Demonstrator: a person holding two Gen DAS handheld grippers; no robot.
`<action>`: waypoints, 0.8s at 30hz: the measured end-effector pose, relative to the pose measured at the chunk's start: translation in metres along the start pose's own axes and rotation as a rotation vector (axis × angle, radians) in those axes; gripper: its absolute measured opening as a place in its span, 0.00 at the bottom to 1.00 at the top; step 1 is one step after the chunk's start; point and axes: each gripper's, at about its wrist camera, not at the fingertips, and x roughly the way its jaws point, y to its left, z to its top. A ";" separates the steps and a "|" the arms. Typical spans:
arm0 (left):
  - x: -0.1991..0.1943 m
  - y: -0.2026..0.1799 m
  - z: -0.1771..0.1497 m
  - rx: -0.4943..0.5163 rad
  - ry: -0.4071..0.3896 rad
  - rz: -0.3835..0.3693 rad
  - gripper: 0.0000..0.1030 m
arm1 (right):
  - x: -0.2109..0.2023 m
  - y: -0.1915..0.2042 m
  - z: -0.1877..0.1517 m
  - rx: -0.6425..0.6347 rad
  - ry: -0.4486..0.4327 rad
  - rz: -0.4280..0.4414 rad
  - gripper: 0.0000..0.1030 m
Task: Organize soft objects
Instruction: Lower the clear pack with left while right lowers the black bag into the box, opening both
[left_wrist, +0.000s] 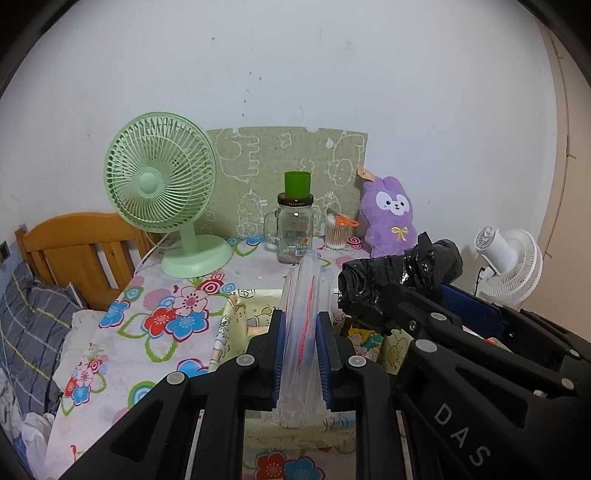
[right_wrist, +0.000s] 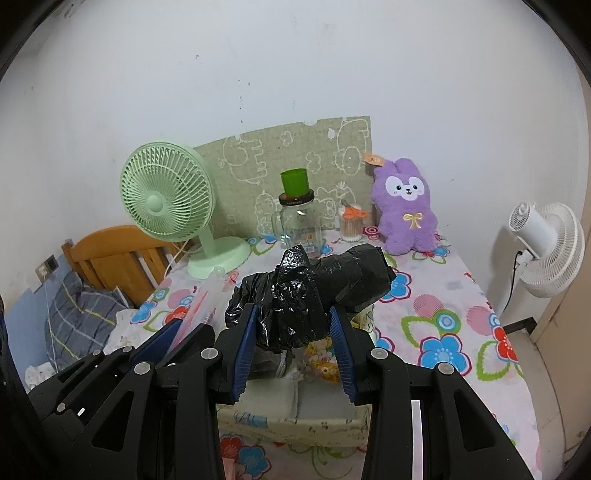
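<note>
My left gripper (left_wrist: 300, 334) is shut on a roll of clear plastic bags (left_wrist: 303, 325) with red print, held upright above a cream fabric storage box (left_wrist: 236, 328). My right gripper (right_wrist: 291, 325) is shut on a roll of black plastic bags (right_wrist: 314, 291), held above the same box (right_wrist: 295, 406). In the left wrist view the black roll (left_wrist: 399, 280) and the right gripper (left_wrist: 424, 306) sit just right of the clear roll. The box holds small colourful soft items (right_wrist: 321, 360). A purple plush bunny (right_wrist: 404, 206) sits at the table's back.
The table has a floral cloth (right_wrist: 443, 321). At the back stand a green desk fan (left_wrist: 162, 195), a glass jar with a green cup on top (left_wrist: 295, 221), a cotton swab jar with orange scissors (left_wrist: 338, 232) and a green mat (left_wrist: 288, 166). A white fan (right_wrist: 546, 251) stands right; a wooden bed (left_wrist: 74, 251) lies left.
</note>
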 end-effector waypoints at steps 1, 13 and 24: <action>0.004 0.000 0.000 -0.001 0.005 0.000 0.15 | 0.004 -0.001 0.000 -0.001 0.004 0.000 0.42; 0.047 0.005 -0.007 -0.012 0.098 0.011 0.18 | 0.045 -0.008 -0.007 0.004 0.090 0.006 0.42; 0.059 0.015 -0.019 -0.005 0.145 0.045 0.50 | 0.063 -0.002 -0.017 -0.020 0.142 0.031 0.42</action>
